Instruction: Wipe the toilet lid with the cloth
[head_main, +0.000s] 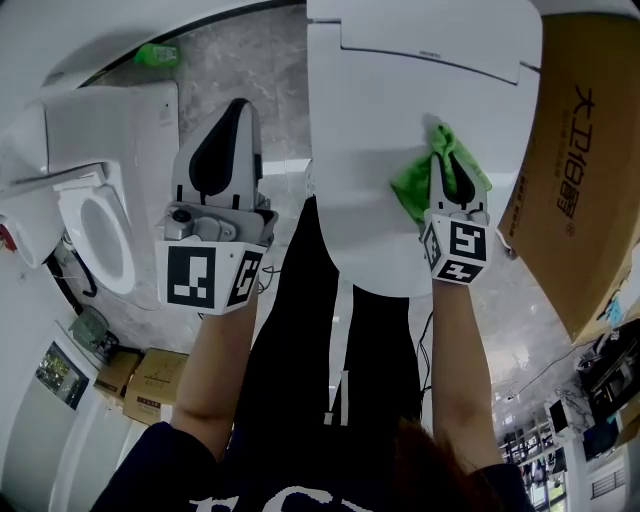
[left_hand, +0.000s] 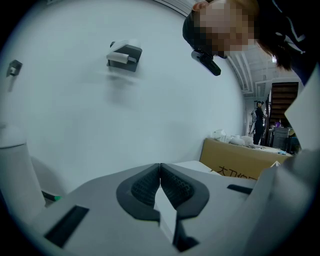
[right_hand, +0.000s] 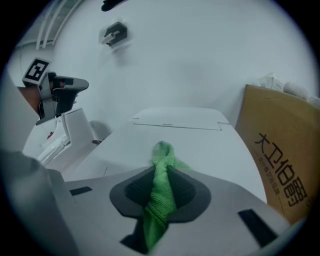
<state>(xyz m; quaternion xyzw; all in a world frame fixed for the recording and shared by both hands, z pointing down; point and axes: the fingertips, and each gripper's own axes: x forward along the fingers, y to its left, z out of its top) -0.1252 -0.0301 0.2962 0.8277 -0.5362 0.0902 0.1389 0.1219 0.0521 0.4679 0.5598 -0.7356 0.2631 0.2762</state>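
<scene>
A large brown cardboard box (head_main: 585, 170) with dark printed characters filled the right side of the head view. At the left stood a second white toilet (head_main: 100, 225), its oval seat uncovered. A small green object (head_main: 157, 55) lay on the grey marbled floor (head_main: 240, 60) at upper left, and smaller cartons (head_main: 150, 378) sat at lower left.

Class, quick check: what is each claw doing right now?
Left claw: closed, holding nothing.
Right claw: closed on the green cloth.
</scene>
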